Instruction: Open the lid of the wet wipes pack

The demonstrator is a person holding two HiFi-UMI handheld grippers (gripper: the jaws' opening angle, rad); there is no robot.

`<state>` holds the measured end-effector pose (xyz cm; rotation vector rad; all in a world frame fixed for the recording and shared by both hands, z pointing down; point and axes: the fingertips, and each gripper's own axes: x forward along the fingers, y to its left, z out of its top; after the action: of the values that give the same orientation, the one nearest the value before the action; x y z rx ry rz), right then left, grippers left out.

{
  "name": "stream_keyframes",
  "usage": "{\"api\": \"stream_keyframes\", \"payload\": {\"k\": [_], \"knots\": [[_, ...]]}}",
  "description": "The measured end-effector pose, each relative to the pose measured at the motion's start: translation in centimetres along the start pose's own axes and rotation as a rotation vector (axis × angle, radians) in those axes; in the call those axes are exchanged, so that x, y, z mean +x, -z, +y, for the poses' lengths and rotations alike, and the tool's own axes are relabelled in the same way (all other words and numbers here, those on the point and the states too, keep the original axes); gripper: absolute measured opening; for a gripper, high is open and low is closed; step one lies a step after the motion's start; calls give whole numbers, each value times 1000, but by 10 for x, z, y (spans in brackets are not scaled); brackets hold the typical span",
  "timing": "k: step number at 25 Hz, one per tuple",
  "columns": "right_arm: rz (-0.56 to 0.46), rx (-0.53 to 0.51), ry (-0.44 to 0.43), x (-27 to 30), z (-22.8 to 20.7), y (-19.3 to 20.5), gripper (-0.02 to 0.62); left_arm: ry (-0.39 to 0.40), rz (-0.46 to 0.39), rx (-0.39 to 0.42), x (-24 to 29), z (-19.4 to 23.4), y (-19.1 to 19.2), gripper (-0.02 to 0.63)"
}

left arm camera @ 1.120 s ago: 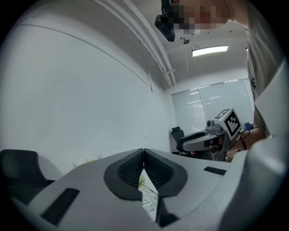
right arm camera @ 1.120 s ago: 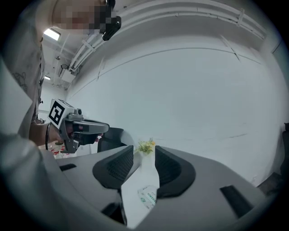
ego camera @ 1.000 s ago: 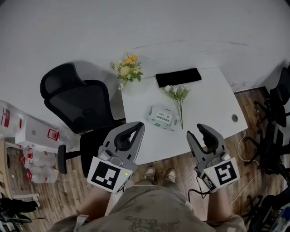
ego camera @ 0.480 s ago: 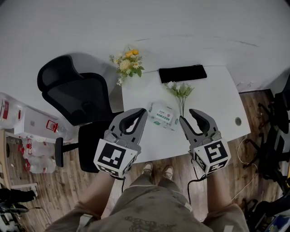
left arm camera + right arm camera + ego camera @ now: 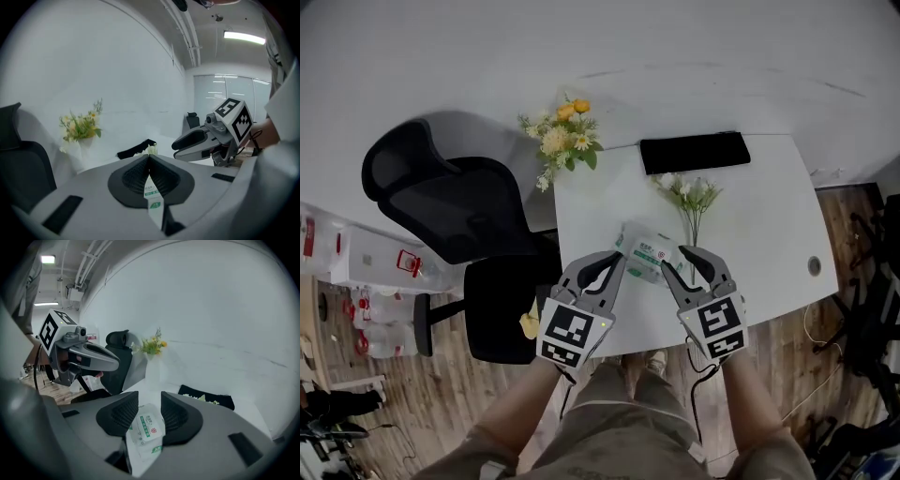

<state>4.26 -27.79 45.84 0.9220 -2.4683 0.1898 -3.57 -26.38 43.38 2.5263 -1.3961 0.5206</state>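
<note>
The white wet wipes pack point(image 5: 647, 251) with green print lies flat on the white table point(image 5: 769, 234), its lid down. My left gripper point(image 5: 619, 258) hovers at the pack's left near corner with its fingertips together and nothing held. In the left gripper view point(image 5: 149, 158) a strip of the pack point(image 5: 152, 197) shows below the meeting tips. My right gripper point(image 5: 682, 255) is at the pack's right near corner, open. The right gripper view point(image 5: 150, 397) shows the pack point(image 5: 147, 427) in the gap beyond the pads, untouched.
A white flower sprig point(image 5: 692, 197) lies just right of the pack. A black flat object point(image 5: 694, 152) sits at the table's far edge. A yellow bouquet point(image 5: 562, 136) stands at the far left corner. A black office chair point(image 5: 450, 216) stands left of the table.
Both grippers have come down and forward from over the person's lap to the near side of the pack. Their jaws have kept the same stance.
</note>
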Motion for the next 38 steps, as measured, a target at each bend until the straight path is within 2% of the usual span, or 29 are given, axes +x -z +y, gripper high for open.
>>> {"api": "stream_keyframes", "payload": {"k": [12, 17, 20, 25, 31, 36, 38], "knots": [[180, -27, -32, 76, 15, 99, 166, 65, 215, -96, 84, -8, 132, 18], [231, -54, -40, 95, 25, 124, 166, 90, 299, -89, 92, -12, 169, 18], [262, -99, -24, 101, 28, 137, 166, 98, 312, -90, 97, -15, 179, 18], [280, -257, 11, 110, 38, 140, 151, 103, 337, -92, 97, -11, 189, 17], [277, -177, 4, 109, 35, 140, 122, 112, 306, -137, 98, -12, 190, 17], [269, -214, 4, 105, 40, 135, 70, 118, 310, -131, 98, -13, 193, 17], [240, -198, 20, 103, 39, 127, 57, 120, 314, -128, 98, -13, 194, 17]]}}
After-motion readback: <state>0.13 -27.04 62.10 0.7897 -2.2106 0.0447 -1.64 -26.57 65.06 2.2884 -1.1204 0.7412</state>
